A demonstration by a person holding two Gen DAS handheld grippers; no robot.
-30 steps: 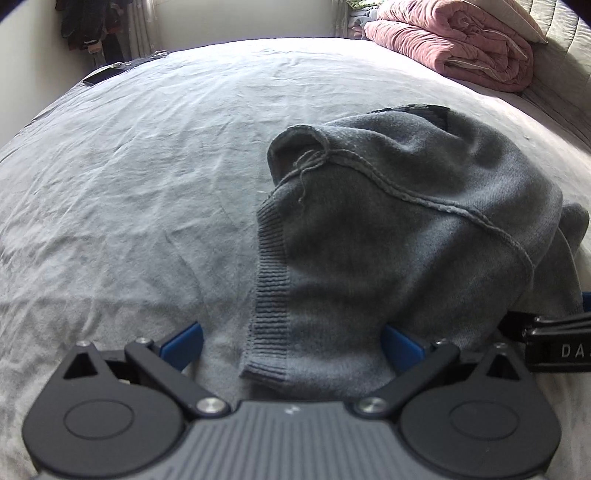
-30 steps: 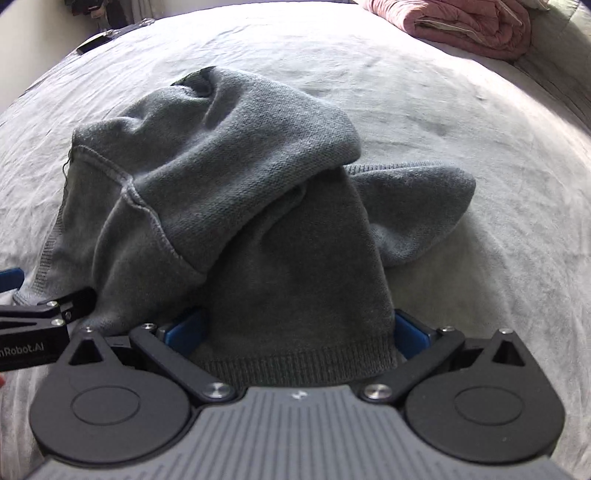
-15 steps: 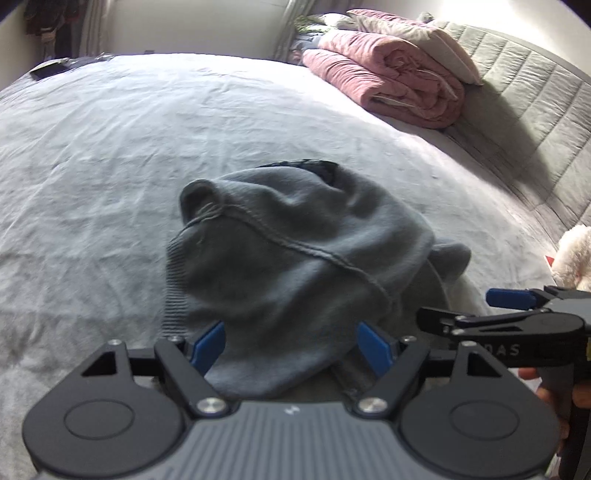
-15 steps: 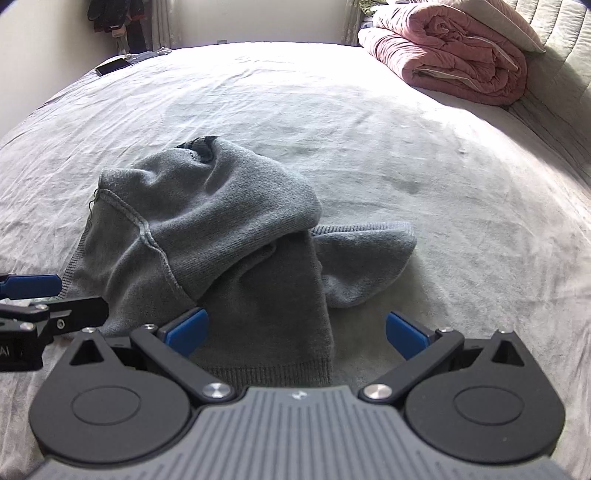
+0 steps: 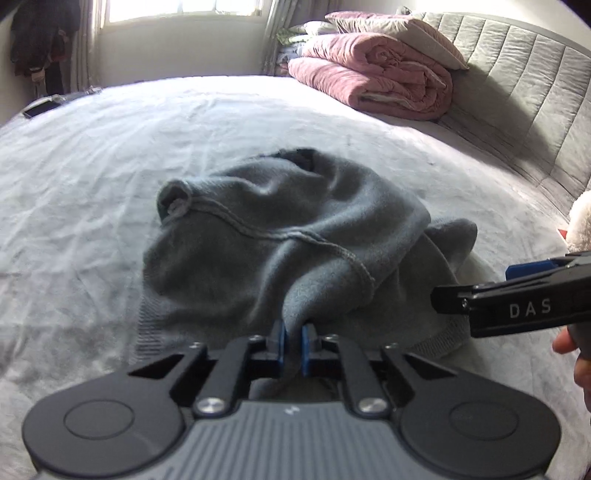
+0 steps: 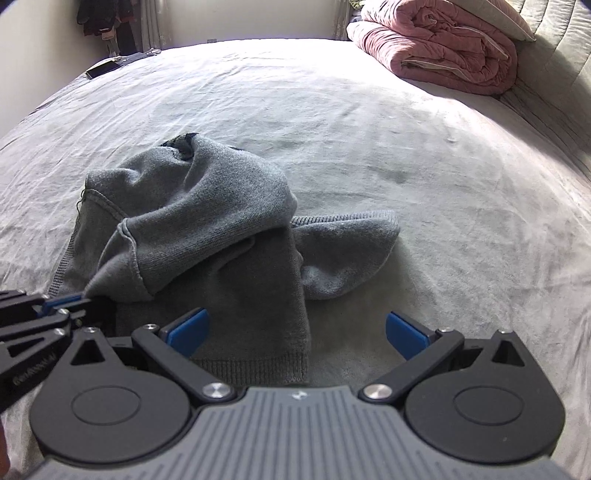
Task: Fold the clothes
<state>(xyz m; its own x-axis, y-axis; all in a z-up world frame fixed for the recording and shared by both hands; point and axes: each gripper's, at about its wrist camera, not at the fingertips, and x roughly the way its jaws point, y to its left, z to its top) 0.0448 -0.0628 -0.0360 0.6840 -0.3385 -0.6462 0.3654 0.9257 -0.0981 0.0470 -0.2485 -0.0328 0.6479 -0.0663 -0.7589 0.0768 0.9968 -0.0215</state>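
Sweater lies bunched on the bed ahead, a fold pinched as my left gripper closes, my right gripper gaping empty, pink blanket at one o'clock.

Home bedroom: big bed, padded headboard, folded pink duvet, window.

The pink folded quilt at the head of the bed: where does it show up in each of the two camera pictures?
Left wrist view: the pink quilt lies upper right of centre, against the padded headboard.
Right wrist view: the pink quilt sits in the top right corner.
Shared landmark: the grey sweater crumpled mid-bed, nearer the cameras than the quilt.
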